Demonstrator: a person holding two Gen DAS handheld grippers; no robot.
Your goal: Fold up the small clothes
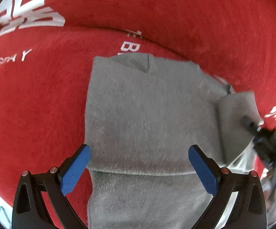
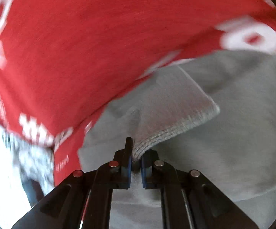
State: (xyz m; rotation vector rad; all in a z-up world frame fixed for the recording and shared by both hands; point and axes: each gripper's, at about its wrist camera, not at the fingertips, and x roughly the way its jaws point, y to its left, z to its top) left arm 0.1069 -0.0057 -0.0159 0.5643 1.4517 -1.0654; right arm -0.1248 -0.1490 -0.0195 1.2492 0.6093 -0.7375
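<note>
1. Right gripper: black frame, blue pads, clamped on a ribbed cuff edge of the grey fuzzy knit garment. We see the cuff bunched between the pads, and the flap it belongs to lifted and doubled over the body of the cloth.
2. Left gripper: jaws wide apart, nothing between them. It hangs over the near part of the same grey garment, one blue pad at the cloth's left edge, the other over the cloth towards its right.
3. In the left wrist view the right gripper enters from the right, gripping the folded strip along the garment's right side.
4. The garment lies spread on a red plush cloth with white lettering, roughly central in the left view; a fold line crosses it just near of the left pads.
5. Step in hand, as we judge it: carrying the right flap over towards the middle.
6. To do it well, we would keep the cuff pinched until the flap lies flat, line its edge parallel with the garment's left edge, and let the free left gripper pin the body so it does not drag.
7. Risk: the thick pile may spring the fold back open.
8. Count: two grippers, one grey garment, one red underlay.
</note>
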